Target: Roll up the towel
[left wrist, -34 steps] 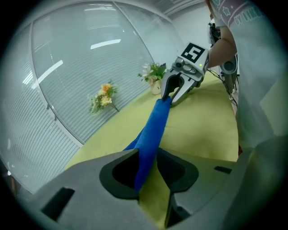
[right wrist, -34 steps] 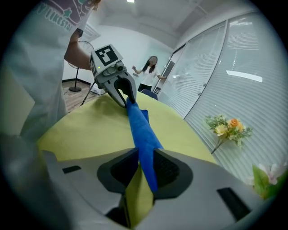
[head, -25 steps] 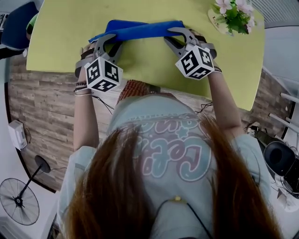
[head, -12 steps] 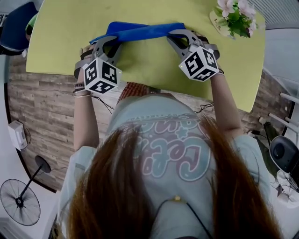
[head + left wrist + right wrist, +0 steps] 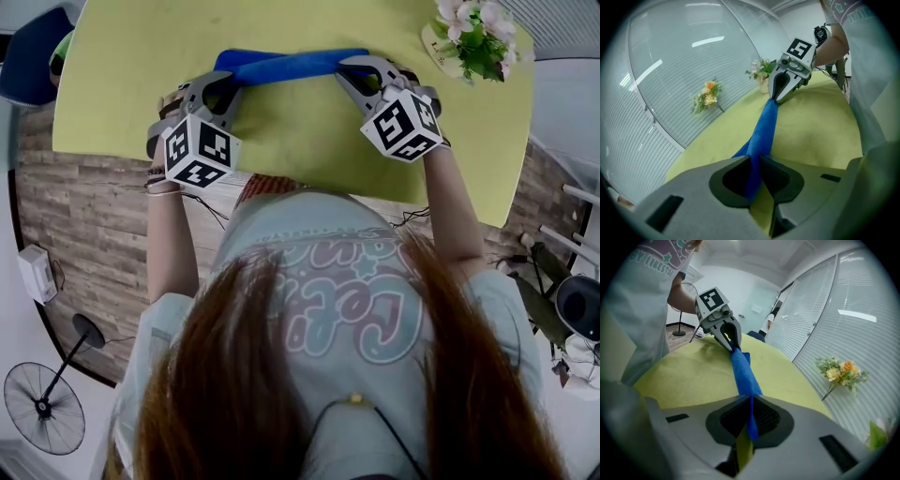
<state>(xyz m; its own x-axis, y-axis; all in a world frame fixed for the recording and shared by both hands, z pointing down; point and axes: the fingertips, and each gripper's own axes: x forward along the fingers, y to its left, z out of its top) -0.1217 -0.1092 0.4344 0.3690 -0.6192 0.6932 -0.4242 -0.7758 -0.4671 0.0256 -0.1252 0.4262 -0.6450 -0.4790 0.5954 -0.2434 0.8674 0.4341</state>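
Note:
A blue towel point(image 5: 291, 64) lies bunched into a narrow band across the far part of the yellow-green table point(image 5: 122, 66). My left gripper point(image 5: 221, 81) is shut on the towel's left end, and my right gripper point(image 5: 362, 71) on its right end. The jaws of both have just been closing with the cloth between them. In the left gripper view the towel point(image 5: 765, 123) runs from my left gripper point(image 5: 754, 161) to the right gripper point(image 5: 780, 96). In the right gripper view the towel point(image 5: 743, 371) is pinched in the right gripper point(image 5: 749, 404) and stretches to the left gripper point(image 5: 731, 344).
A bunch of pink flowers point(image 5: 473, 33) stands at the table's far right corner. A small yellow spray point(image 5: 708, 96) lies near the window blinds. The table's near edge is by the person's body, with wood flooring and a fan point(image 5: 42, 408) below left.
Both grippers have shifted slightly farther across the table. The towel has drawn into a tighter, narrower band between them.

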